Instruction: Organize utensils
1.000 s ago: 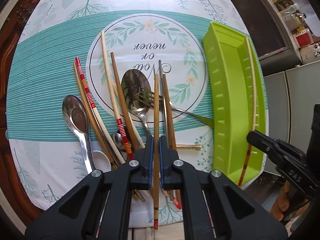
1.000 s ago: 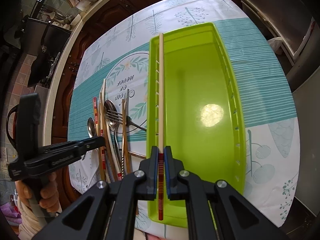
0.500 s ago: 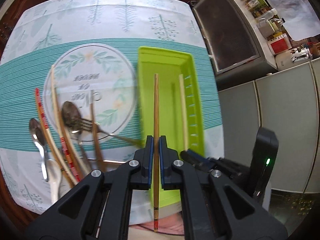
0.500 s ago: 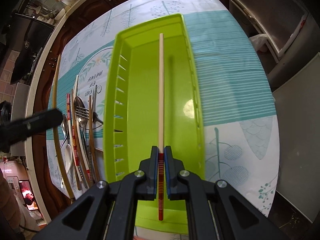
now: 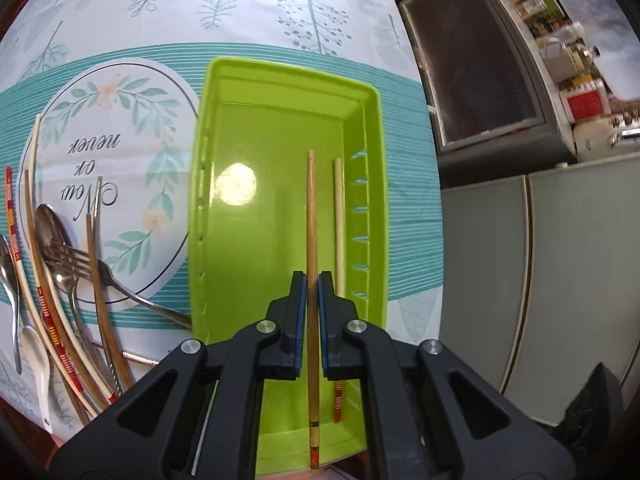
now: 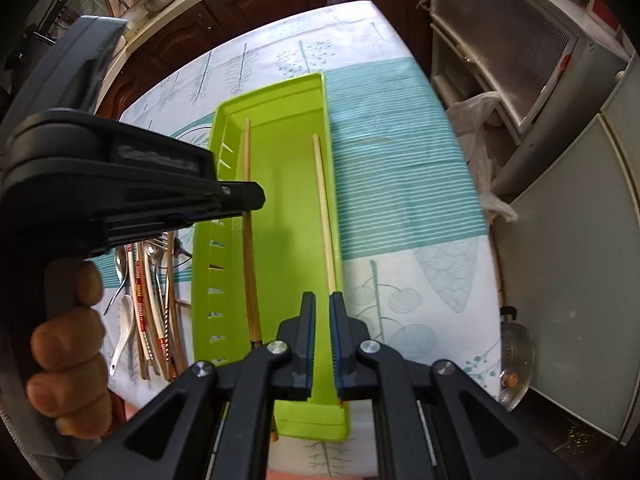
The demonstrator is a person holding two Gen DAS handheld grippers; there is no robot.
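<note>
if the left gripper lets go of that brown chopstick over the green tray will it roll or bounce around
The brown chopstick looks thin, stiff and light, so it would probably drop flat. Its round shaft may roll a little, but the green tray walls and the pale chopstick beside it should stop it.

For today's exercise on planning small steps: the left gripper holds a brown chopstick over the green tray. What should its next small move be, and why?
Probably lower the left gripper and open it, so the brown chopstick comes to rest in the green tray. The chopstick already hangs over the tray floor, lined up beside the pale chopstick lying by the right wall, and the right gripper has nothing between its jaws.
</note>
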